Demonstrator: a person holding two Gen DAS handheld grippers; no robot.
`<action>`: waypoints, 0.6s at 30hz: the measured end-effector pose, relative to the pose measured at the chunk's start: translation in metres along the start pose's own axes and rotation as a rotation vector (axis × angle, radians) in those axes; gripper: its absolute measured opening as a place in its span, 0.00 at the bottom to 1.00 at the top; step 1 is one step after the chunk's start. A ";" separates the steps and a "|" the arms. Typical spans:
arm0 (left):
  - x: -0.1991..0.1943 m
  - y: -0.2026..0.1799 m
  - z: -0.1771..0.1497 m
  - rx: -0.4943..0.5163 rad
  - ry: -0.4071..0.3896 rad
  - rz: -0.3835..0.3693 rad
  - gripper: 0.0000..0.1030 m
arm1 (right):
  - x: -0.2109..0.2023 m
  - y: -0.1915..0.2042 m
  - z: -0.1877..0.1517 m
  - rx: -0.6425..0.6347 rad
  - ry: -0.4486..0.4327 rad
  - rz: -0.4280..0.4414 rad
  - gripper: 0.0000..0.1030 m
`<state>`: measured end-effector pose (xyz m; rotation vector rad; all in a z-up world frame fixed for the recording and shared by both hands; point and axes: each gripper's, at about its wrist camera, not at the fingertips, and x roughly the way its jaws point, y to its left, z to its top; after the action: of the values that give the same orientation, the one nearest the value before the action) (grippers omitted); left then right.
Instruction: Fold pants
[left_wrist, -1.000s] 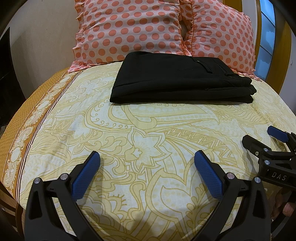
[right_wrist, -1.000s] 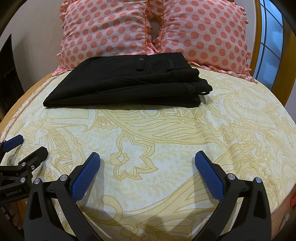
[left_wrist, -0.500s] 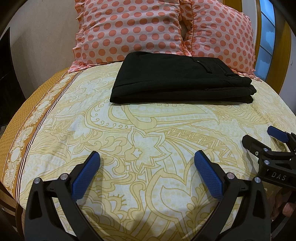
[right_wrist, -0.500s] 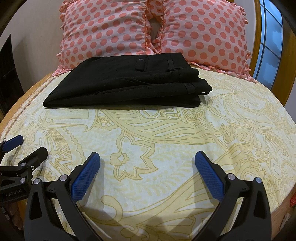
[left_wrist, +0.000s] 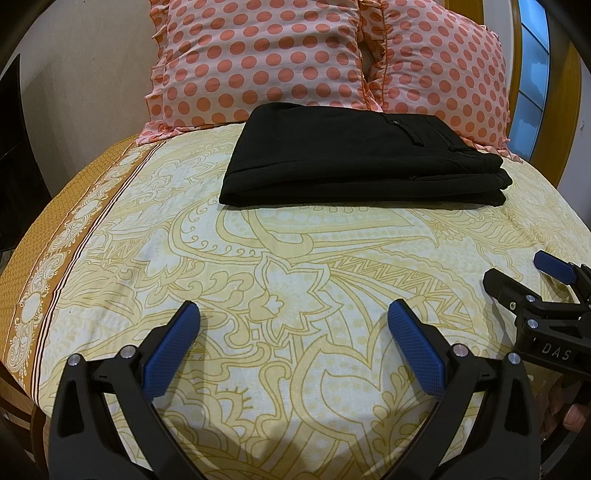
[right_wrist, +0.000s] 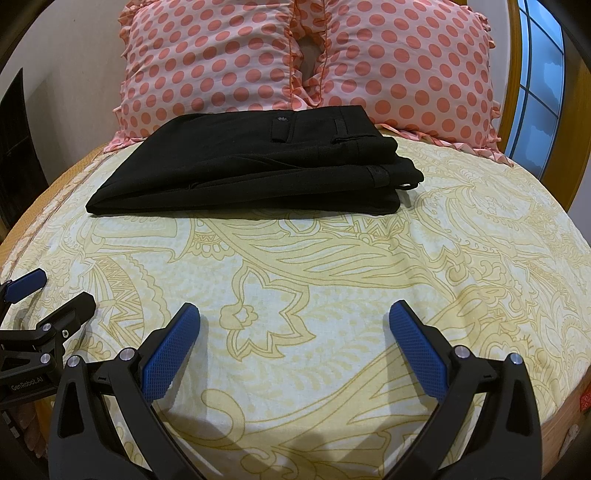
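Note:
Black pants (left_wrist: 362, 166) lie folded in a neat flat stack at the far side of the bed, just in front of the pillows; in the right wrist view the pants (right_wrist: 258, 166) show a waistband and belt loops on the right end. My left gripper (left_wrist: 293, 325) is open over the bedsheet near the front edge, well short of the pants, holding nothing. My right gripper (right_wrist: 295, 325) is open too, empty, at the same distance. Each gripper appears in the other's view: the right gripper (left_wrist: 517, 273) at the right edge, the left gripper (right_wrist: 59, 291) at the left edge.
A yellow patterned bedsheet (left_wrist: 295, 258) covers the bed, with an orange border (left_wrist: 44, 240) along the left side. Two pink polka-dot pillows (right_wrist: 207, 59) (right_wrist: 406, 62) lean against the headboard. A window (right_wrist: 539, 92) and wooden frame stand at the right. A fingertip (left_wrist: 574, 419) shows low right.

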<state>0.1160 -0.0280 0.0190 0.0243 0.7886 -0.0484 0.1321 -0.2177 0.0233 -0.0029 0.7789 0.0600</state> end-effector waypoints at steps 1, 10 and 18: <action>0.000 0.000 0.000 -0.001 0.000 0.000 0.98 | 0.000 0.000 0.000 0.000 0.000 0.000 0.99; 0.000 0.000 0.000 -0.001 0.000 0.000 0.98 | 0.000 0.000 0.000 0.000 0.000 0.000 0.99; 0.000 -0.001 0.000 -0.002 0.005 0.001 0.98 | 0.000 0.000 0.000 0.001 -0.001 -0.001 0.99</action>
<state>0.1160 -0.0287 0.0193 0.0224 0.7939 -0.0467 0.1320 -0.2174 0.0232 -0.0025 0.7782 0.0589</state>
